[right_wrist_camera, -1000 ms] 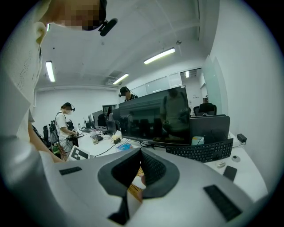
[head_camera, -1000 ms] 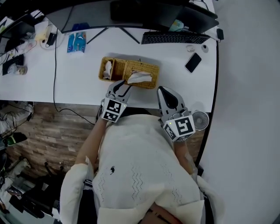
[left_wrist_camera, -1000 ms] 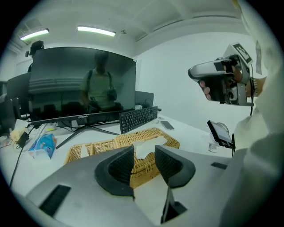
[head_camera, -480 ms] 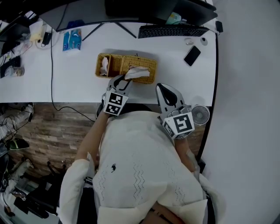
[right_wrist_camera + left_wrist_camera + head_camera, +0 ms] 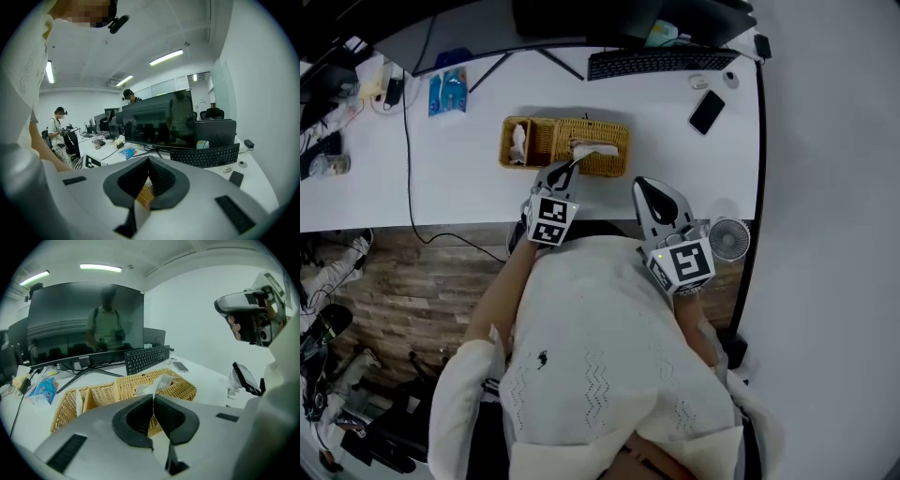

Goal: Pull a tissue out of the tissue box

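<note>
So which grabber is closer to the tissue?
Left. The left gripper has just closed its jaws on the tissue sticking out of the tissue box; the right gripper hangs past the box's right end, apart from the tissue.

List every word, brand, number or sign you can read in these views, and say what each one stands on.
"coocaa": on the lower bezel of the monitor, in the left gripper view.
Blue packet: it carries print, but it is too blurred to read.
Keyboard: the key legends are too small to read.
Marker cubes: black-and-white square patterns only, no words.
Nothing else can be read.
</note>
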